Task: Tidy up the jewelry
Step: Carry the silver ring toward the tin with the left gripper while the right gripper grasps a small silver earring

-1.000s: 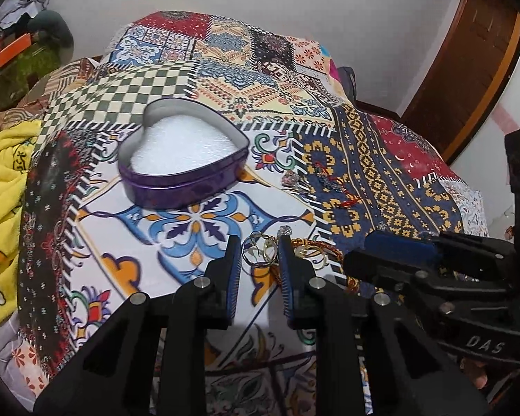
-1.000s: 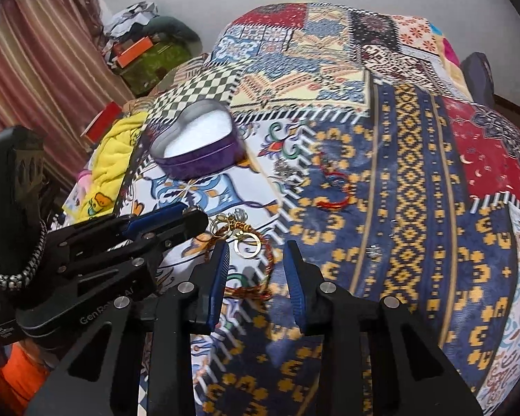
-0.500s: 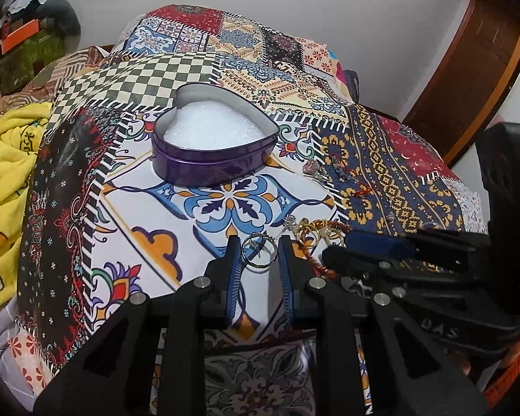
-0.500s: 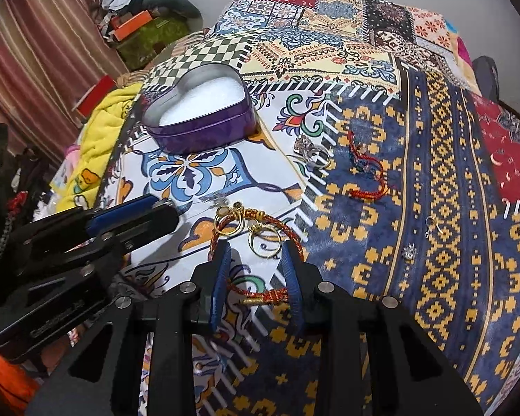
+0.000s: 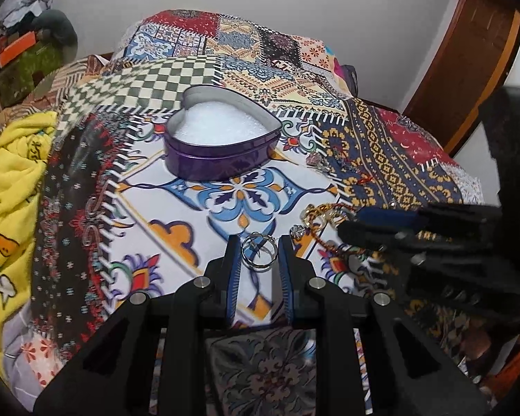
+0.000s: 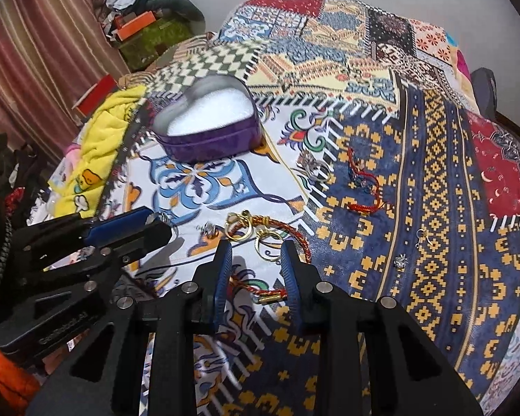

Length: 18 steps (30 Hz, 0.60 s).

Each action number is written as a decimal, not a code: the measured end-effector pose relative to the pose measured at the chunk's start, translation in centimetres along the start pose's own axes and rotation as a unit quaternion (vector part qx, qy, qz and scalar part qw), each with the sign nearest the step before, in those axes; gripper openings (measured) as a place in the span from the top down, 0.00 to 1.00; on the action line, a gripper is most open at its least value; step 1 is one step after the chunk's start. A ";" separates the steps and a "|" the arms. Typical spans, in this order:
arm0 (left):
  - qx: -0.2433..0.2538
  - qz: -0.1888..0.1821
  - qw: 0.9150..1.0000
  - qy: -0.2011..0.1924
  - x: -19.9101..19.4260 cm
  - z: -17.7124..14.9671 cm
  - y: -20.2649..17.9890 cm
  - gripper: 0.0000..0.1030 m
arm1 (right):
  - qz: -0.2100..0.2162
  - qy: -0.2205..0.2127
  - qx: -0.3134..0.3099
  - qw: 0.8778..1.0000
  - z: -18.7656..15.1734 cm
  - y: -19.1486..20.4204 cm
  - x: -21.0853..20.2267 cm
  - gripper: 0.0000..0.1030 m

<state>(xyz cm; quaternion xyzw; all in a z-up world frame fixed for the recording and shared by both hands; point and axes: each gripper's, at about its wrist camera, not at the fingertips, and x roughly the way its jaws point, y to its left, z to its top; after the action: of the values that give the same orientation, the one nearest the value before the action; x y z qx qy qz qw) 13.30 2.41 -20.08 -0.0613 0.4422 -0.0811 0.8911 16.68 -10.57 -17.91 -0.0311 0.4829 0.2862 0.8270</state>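
Observation:
My left gripper (image 5: 259, 250) is shut on a silver hoop earring (image 5: 258, 254) and holds it above the quilt, short of the purple heart-shaped tin (image 5: 222, 140) with its white foam lining. My right gripper (image 6: 256, 251) is open just above a gold hoop earring (image 6: 267, 244) and a red braided bracelet (image 6: 287, 234) that lie on the quilt. A small silver stud (image 6: 209, 229) lies to their left. The tin also shows in the right wrist view (image 6: 208, 130). The left gripper shows at the left in the right wrist view (image 6: 149, 223).
A red cord bracelet (image 6: 362, 180), silver rings (image 6: 312, 166) and small studs (image 6: 400, 260) lie on the patchwork quilt (image 6: 433, 173). A yellow towel (image 5: 7, 187) lies at the bed's left edge. A wooden door (image 5: 468, 69) stands at the far right.
My left gripper has lifted the silver hoop away from the jewelry pile and pulled back to the left. My right gripper has come closer over the gold hoop and red bracelet.

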 end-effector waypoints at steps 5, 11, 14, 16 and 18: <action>0.027 0.026 0.999 0.005 -0.9 -1.0 0.4 0.80 | 0.027 -0.004 -0.021 0.999 0.5 1.5 -0.1 0.74; 0.022 0.031 0.999 0.008 -1.6 -2.0 1.8 0.80 | 0.042 0.011 -0.044 0.998 0.9 3.1 1.5 0.74; 0.015 0.025 1.000 0.010 -1.7 -2.1 2.3 0.80 | 0.042 0.017 -0.054 0.997 1.3 3.6 2.3 0.74; 0.012 0.024 1.000 0.009 -1.8 -2.1 2.5 0.80 | 0.037 0.019 -0.062 0.997 1.3 4.0 2.6 0.74; 0.014 0.026 1.000 0.007 -1.7 -2.2 2.5 0.80 | 0.035 0.025 -0.065 0.997 1.3 4.0 2.9 0.74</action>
<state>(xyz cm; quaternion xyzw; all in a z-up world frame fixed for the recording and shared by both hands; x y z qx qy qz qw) 10.75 5.08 -20.53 -0.0361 0.4490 -0.0643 0.8905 16.75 -5.48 -18.72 -0.0745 0.4844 0.3447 0.8006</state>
